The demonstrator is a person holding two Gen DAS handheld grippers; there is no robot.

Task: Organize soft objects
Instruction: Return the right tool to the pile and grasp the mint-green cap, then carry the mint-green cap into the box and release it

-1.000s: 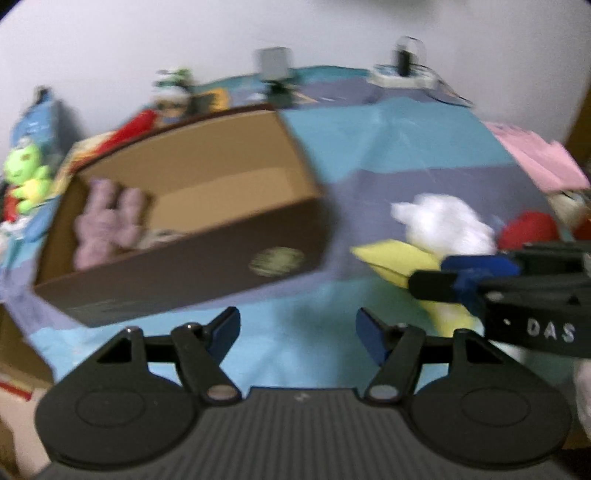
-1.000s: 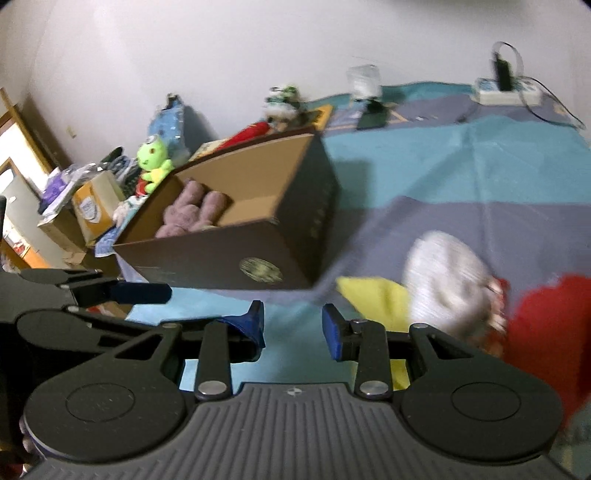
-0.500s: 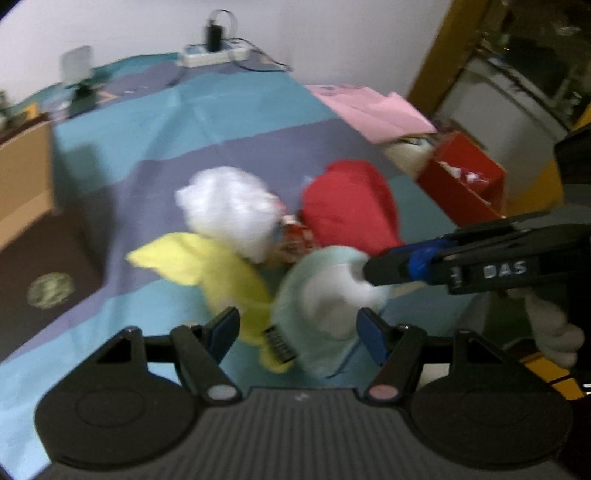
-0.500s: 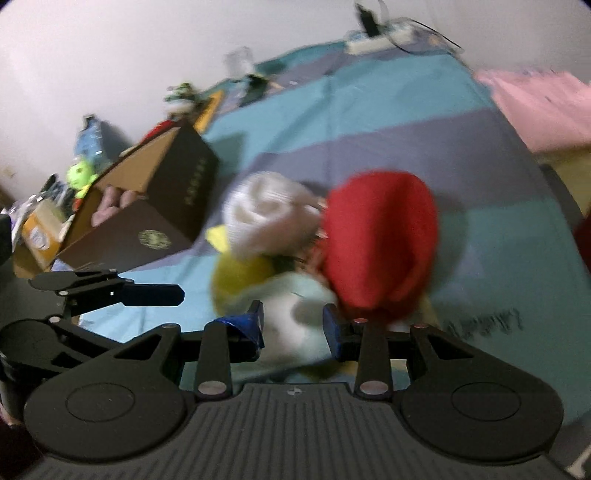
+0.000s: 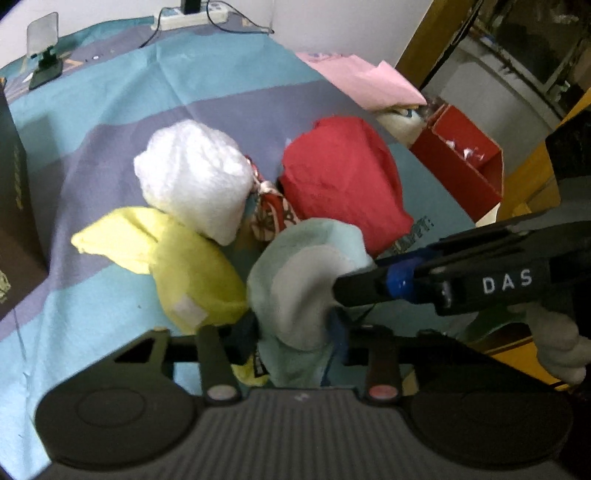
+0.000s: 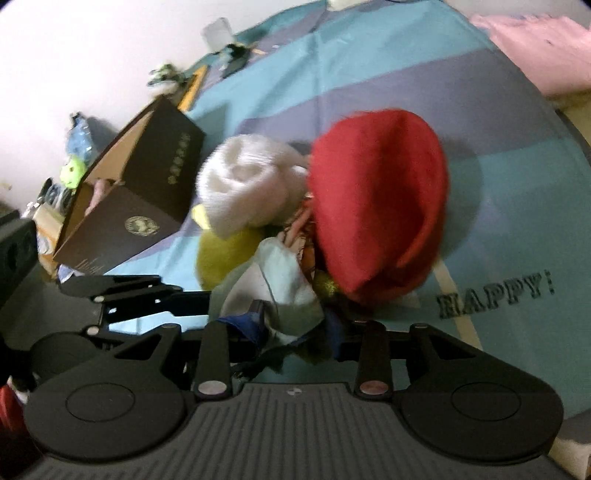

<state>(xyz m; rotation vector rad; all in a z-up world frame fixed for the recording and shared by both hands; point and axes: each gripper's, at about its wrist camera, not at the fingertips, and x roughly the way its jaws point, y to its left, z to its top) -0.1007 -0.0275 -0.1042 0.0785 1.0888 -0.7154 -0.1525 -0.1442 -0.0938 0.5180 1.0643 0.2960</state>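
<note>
Both grippers: on pale-blue plush
left gripper: closing, plush between
right gripper: pinched plush
red plush: 1 o'clock

Four soft bundles lie clustered on the bedspread. The cardboard box stands to their left, holding a plush toy, and a power strip rests at the far edge. A folded cloth lies off to the right.

I see a striped blue cloth under everything; a power strip and small mirror at its far edge; pink paper beside a red box.
</note>
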